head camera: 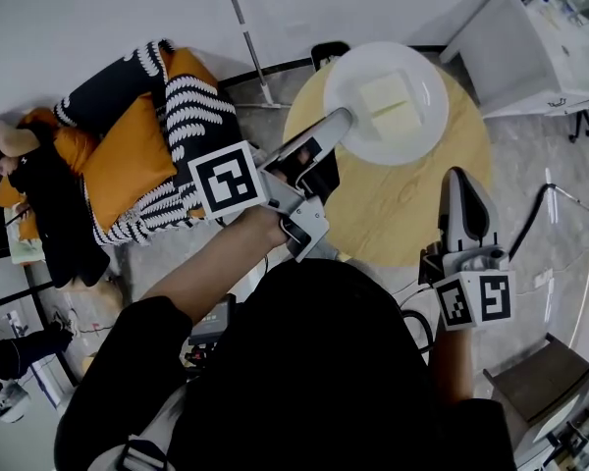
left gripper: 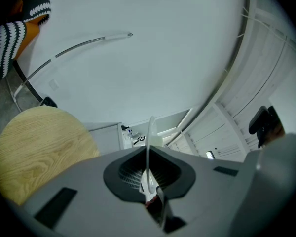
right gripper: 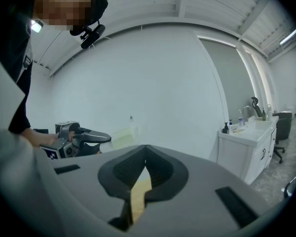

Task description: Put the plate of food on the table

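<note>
Item: plate (head camera: pixel 430 78) of food (head camera: pixel 391 104); held over the far part of the round wooden surface (head camera: pixel 402 214), its rim pinched by the closed left gripper (head camera: pixel 342 123); whether it already touches the surface cannot be told.
Right gripper (head camera: pixel 459 180): jaws together, nothing between them; over the near edge.
Handling advised: plate to be held level, lowered flat, and released only once fully borne.
Surroundings: striped and orange cushions (head camera: pixel 137 150) at left; white cabinet (head camera: pixel 530 52) beyond; cable (head camera: pixel 562 196) on the floor; nothing is seen in the way.
</note>
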A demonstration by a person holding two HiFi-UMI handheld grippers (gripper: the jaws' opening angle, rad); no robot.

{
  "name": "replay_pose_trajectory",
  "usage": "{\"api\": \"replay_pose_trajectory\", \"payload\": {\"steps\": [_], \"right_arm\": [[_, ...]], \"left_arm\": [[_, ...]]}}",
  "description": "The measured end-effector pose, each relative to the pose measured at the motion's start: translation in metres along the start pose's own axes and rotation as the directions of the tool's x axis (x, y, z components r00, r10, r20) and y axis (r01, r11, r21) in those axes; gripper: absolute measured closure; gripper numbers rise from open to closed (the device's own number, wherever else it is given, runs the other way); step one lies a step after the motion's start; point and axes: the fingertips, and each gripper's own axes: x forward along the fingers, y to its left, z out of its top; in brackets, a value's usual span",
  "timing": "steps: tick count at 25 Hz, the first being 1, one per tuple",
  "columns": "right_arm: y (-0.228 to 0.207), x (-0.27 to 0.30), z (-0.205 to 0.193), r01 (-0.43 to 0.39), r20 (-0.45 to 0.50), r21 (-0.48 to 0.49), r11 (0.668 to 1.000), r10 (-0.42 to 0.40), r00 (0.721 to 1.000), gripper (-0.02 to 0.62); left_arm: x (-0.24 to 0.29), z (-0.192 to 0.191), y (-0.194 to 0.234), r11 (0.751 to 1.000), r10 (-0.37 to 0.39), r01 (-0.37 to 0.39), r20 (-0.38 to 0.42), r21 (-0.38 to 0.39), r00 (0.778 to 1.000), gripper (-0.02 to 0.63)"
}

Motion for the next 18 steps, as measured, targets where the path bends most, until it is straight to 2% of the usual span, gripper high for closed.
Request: {"api": "replay_pose_trajectory", "payload": {"steps": [4, 8, 18], "right_arm": [[0.003, 0.0, 0.001, 0.028, 0.001, -0.007, 1.0, -0.028, 1.0, 0.589], [0.002, -0.002, 0.001, 0.052, -0.001, -0.013, 0.999, -0.052, 0.999, 0.589], [0.0, -0.001, -0.008, 0.064, -0.02, -0.011, 0.998, -0.064, 0.998, 0.589]], "left_arm": [[0.001, -0.003, 0.003, 1.0, -0.011, 0.011, -0.025, -0.015, 1.0, 0.589], [0.001, -0.008, 0.013, 1.0, 0.008, -0.009, -0.047, -0.028, 0.999, 0.589], [0.0, -0.016, 0.034, 0.998, 0.038, -0.042, -0.076, -0.05, 0.996, 0.589]]}}
